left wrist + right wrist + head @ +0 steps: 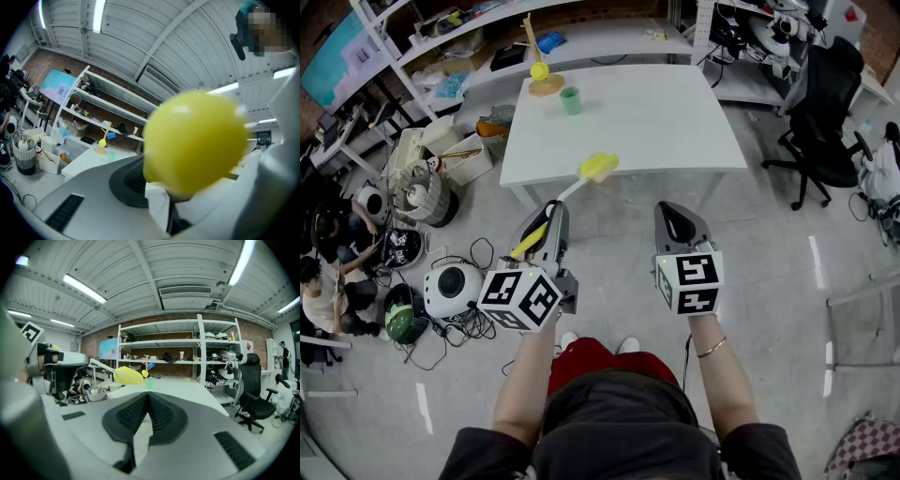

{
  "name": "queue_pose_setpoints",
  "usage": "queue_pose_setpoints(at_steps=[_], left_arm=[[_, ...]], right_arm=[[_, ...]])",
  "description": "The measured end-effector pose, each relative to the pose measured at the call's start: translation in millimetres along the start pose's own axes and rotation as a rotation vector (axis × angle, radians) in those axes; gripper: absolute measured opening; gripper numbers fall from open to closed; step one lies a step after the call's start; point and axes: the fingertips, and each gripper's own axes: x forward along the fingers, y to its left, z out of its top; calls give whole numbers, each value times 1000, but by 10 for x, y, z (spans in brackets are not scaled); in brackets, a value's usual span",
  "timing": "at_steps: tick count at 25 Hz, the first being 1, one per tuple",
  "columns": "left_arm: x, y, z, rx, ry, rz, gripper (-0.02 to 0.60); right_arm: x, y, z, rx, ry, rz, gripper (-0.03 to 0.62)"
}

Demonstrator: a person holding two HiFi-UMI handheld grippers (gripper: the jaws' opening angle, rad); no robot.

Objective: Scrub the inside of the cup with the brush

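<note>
Clamped brush point(598, 167) by handle in left gripper point(548, 217), head at table's point(675, 122) near edge. Had right gripper point(677, 214) closed, empty, short of table. Saw cup point(571, 100) upright toward far edge. Judged light, tippy, rigid: pinch wall at rim.

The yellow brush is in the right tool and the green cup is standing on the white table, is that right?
Not quite. The head view shows the yellow brush clamped in the left tool, not the right tool, which is shut with nothing between its jaws. The green cup does stand on the white table.
</note>
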Motion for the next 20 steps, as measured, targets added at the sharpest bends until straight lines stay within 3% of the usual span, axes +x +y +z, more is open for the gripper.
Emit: queue_pose_setpoints(at_steps=[20], left_arm=[[30,303,229,51,-22,97,44]], right_arm=[[275,65,113,2,-49,91,18]])
